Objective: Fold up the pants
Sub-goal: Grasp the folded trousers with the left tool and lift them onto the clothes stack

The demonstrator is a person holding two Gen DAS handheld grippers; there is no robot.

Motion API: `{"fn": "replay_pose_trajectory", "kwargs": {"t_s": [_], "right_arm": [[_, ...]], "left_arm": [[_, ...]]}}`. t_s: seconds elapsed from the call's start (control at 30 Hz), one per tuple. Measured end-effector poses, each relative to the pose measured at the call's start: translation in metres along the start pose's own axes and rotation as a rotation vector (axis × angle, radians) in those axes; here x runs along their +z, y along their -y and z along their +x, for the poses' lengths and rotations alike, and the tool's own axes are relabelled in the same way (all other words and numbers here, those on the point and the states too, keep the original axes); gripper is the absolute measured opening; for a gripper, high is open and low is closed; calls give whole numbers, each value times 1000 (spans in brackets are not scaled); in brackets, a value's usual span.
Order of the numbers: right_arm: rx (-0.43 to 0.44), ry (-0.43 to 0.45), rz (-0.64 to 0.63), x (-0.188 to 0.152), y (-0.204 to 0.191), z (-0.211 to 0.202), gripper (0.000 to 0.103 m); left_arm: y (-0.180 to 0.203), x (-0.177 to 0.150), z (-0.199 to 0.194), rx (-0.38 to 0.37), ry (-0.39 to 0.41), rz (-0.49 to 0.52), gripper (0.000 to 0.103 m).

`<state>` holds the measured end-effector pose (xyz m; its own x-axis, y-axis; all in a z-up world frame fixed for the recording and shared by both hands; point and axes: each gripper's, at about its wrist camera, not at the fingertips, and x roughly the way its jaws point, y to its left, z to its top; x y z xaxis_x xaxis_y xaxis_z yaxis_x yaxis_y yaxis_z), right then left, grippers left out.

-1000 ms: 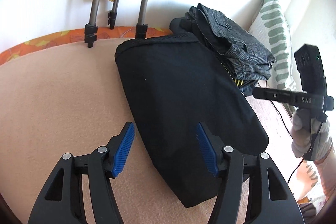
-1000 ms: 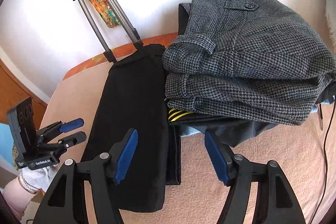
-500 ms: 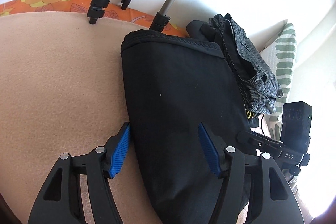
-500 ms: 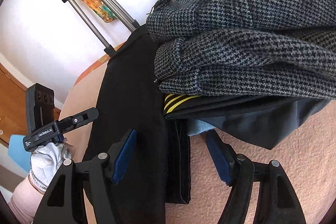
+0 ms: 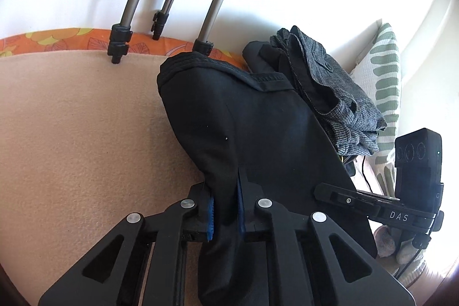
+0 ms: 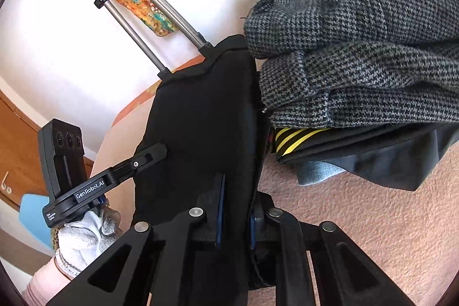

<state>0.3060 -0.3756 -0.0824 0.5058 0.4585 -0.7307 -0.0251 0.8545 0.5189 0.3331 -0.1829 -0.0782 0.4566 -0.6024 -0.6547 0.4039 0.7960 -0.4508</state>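
Black folded pants lie lengthwise on the peach blanket. My left gripper is shut on their near left edge, and a ridge of black cloth is pinched up between the blue pads. In the right wrist view the same pants run away from me. My right gripper is closing its jaws on the near right edge, and the pads press the cloth. Each gripper shows in the other's view: the right one at the pants' right edge, the left one at the left edge.
A pile of folded clothes topped by grey houndstooth pants sits right against the black pants. Tripod legs stand at the bed's far edge by the white wall. A green-striped pillow and a thin cable lie at the right.
Both grippers came down over the near end of the black pants and went from wide open to closed on the cloth. The fabric now bunches up between the pads.
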Motion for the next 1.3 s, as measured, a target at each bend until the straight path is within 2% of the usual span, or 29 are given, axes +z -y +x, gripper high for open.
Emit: {"fn": "replay_pose_trajectory", "kwargs": {"t_s": [0.2,0.37,0.5,0.57,0.87,1.3], "right_arm": [[-52,35,-131,-7,-43,-16,9],[-67,100,-231,3,-83,-33,8],[-71,154,-275,15,-89,-69,8],[-79,184,-291,21,-82,-103,8],[-131,273,-289,55,-48,-168,8],[-210,302,-264,112,16,-196,8]], "left_arm": [[6,-6,-23,-7,31,28,8],[35,2,-48,34,94,132,8],[61,19,-62,53,150,199,8],[75,29,-63,53,165,233,8],[133,77,-38,7,204,307,8],[187,115,26,-25,208,309,8]]}}
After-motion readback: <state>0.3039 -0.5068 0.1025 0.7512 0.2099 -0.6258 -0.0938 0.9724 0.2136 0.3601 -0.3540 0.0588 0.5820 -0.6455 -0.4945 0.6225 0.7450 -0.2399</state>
